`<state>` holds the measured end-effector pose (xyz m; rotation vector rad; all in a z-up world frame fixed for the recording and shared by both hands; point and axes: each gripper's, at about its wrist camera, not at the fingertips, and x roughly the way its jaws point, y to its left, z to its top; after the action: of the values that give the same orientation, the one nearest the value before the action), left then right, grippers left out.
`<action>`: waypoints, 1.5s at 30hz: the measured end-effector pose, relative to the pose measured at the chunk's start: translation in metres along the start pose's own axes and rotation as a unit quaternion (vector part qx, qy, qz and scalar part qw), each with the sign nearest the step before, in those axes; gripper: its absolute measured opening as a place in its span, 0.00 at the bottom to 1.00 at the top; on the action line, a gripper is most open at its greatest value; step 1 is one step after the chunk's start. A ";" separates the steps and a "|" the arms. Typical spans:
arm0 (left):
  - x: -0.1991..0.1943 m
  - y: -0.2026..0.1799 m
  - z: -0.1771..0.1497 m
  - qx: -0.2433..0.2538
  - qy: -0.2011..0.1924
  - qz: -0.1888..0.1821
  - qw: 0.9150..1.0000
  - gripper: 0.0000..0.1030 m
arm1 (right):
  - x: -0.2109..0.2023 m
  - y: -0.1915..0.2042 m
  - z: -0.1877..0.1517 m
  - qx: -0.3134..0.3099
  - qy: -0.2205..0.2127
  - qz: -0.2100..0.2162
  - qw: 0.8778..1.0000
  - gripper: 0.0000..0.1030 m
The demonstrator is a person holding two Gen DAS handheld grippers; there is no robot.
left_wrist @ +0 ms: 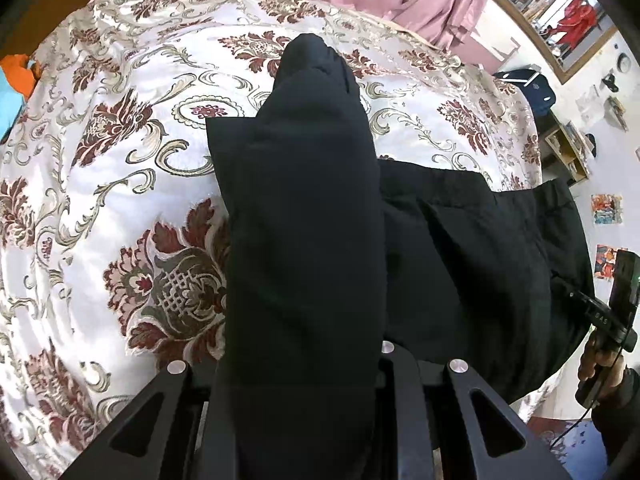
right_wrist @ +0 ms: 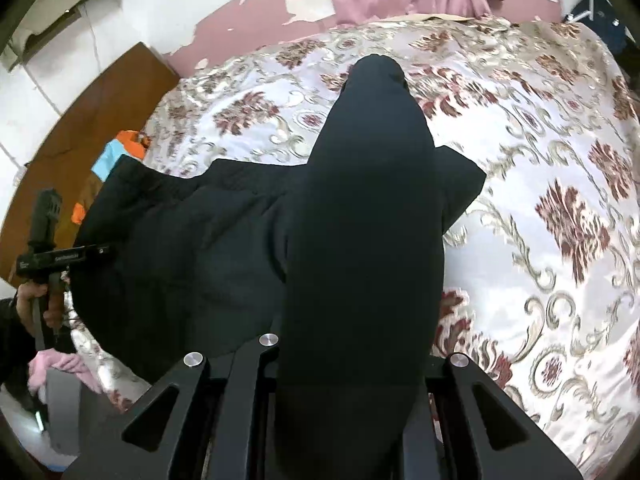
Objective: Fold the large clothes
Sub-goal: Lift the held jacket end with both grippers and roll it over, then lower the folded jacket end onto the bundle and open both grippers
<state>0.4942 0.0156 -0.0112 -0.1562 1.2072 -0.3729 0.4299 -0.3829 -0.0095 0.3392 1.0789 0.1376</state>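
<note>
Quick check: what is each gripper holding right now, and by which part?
Both hold the black garment. Its fabric drapes over the left gripper and the right gripper, hiding the fingertips; the exact part gripped cannot be told.

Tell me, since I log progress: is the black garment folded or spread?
Partly folded: black garment hangs draped over both grippers, remainder on the bedspread.

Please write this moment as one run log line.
step: folding | left claw: shut on black garment | right claw: shut on black garment | surface: floral bedspread
</note>
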 end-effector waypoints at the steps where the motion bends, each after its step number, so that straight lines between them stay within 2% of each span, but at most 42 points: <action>1: 0.001 0.001 -0.002 0.001 -0.007 -0.003 1.000 0.20 | 0.002 -0.002 -0.005 0.002 -0.006 -0.005 1.000 0.14; 6: 0.009 0.013 -0.009 -0.005 -0.023 -0.007 1.000 0.21 | 0.004 -0.013 -0.018 0.006 -0.025 -0.009 1.000 0.15; 8: 0.012 0.017 -0.012 -0.011 -0.027 0.000 1.000 0.24 | 0.006 -0.015 -0.022 0.006 -0.027 -0.012 1.000 0.18; 10: 0.014 0.017 -0.015 -0.009 -0.034 0.013 0.999 0.32 | 0.011 -0.019 -0.023 0.010 -0.028 -0.019 0.999 0.27; 11: 0.014 0.015 -0.016 -0.005 -0.039 0.023 0.999 0.34 | 0.014 -0.021 -0.023 0.013 -0.028 -0.020 0.999 0.27; 15: 0.015 0.008 -0.020 0.011 -0.065 0.072 0.995 0.47 | 0.029 -0.035 -0.022 0.023 -0.019 -0.012 0.999 0.43; 18: 0.013 0.006 -0.021 0.009 -0.081 0.093 0.992 0.53 | 0.033 -0.041 -0.023 0.034 -0.022 -0.008 0.999 0.52; 19: 0.012 0.006 -0.022 0.008 -0.087 0.101 0.991 0.58 | 0.034 -0.041 -0.023 0.031 -0.026 -0.015 0.999 0.56; 21: 0.009 0.007 -0.023 0.005 -0.100 0.120 0.988 0.62 | 0.034 -0.039 -0.024 0.021 -0.035 -0.043 0.998 0.65; 24: -0.002 0.005 -0.031 -0.004 -0.151 0.158 0.976 0.69 | 0.031 -0.034 -0.023 0.008 -0.058 -0.079 0.995 0.71; 27: -0.015 -0.004 -0.042 0.002 -0.210 0.186 0.960 0.73 | 0.012 -0.023 -0.022 -0.022 -0.121 -0.128 0.984 0.82; 29: -0.026 -0.014 -0.050 0.014 -0.248 0.198 0.948 0.76 | 0.001 -0.017 -0.024 -0.028 -0.155 -0.136 0.978 0.88; 31: -0.037 -0.025 -0.058 0.021 -0.277 0.206 0.938 0.87 | -0.008 -0.012 -0.028 -0.023 -0.174 -0.127 0.976 0.90; 33: -0.050 -0.036 -0.063 0.021 -0.295 0.204 0.933 0.93 | -0.016 -0.005 -0.033 -0.028 -0.187 -0.122 0.974 0.93; 36: -0.069 -0.053 -0.072 0.026 -0.315 0.177 0.932 0.98 | -0.034 0.004 -0.043 -0.024 -0.218 -0.116 0.969 0.99; 38: -0.079 -0.064 -0.080 0.031 -0.324 0.165 0.931 1.00 | -0.048 0.008 -0.053 -0.019 -0.238 -0.109 0.965 0.99; 45: -0.092 -0.097 -0.120 0.054 -0.315 0.136 0.938 1.00 | -0.093 0.036 -0.092 -0.028 -0.295 -0.116 0.948 0.99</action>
<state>0.3354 -0.0319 0.0578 -0.0069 0.5583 -0.1250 0.3073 -0.3554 0.0411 0.1788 0.5126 -0.1395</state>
